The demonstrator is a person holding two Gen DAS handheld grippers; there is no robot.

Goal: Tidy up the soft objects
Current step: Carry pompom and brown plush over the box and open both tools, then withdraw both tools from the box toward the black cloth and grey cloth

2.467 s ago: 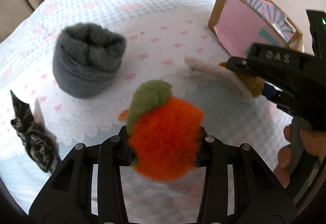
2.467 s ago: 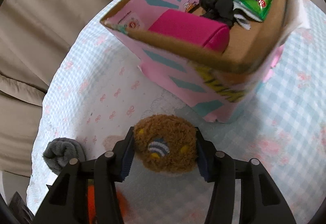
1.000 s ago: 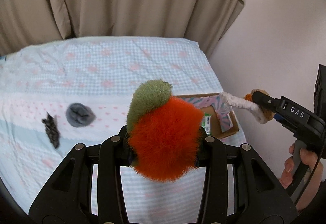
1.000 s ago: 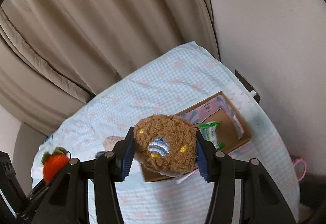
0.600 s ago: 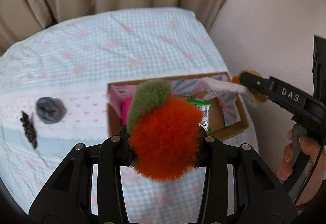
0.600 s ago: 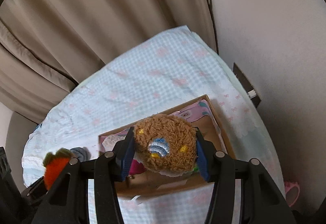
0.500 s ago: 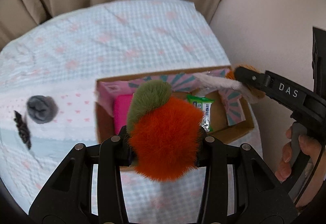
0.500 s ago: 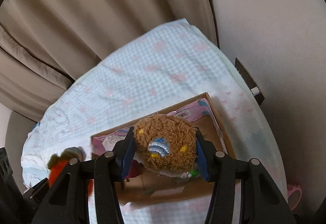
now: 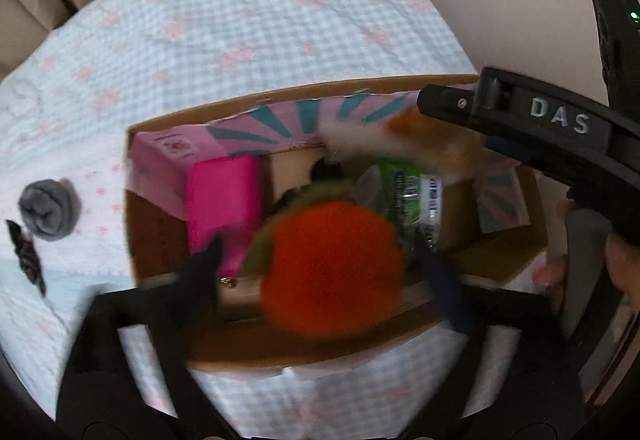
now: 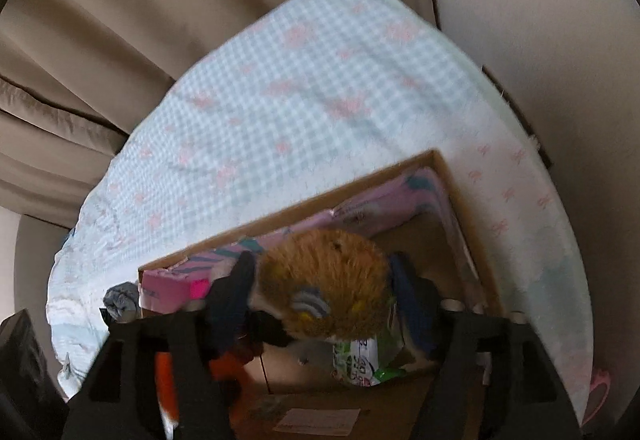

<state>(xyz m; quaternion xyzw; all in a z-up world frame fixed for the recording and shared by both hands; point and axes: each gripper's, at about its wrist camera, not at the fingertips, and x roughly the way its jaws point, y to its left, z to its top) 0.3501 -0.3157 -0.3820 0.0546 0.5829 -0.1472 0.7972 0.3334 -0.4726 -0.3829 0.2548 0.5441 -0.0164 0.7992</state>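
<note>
An open cardboard box (image 9: 280, 95) with pink and teal flaps sits on the checked bedspread. My left gripper (image 9: 320, 260) is open above it; the orange plush with a green top (image 9: 332, 272) is blurred between the spread fingers, over the box. My right gripper (image 10: 320, 292) is open too, its fingers spread either side of the brown plush (image 10: 324, 280), which hangs over the box (image 10: 452, 179). The right gripper also shows in the left wrist view (image 9: 432, 107) above the box's far right.
Inside the box lie a magenta pouch (image 9: 224, 207), a green snack packet (image 9: 412, 195) and something black. A grey rolled sock (image 9: 48, 209) and a dark patterned cloth (image 9: 26, 256) lie on the bedspread (image 9: 240, 19) to the left. Curtains and a wall stand behind.
Both grippers have dropped closer over the box and opened. The orange plush and the brown plush have come free of the fingers and blur as they move.
</note>
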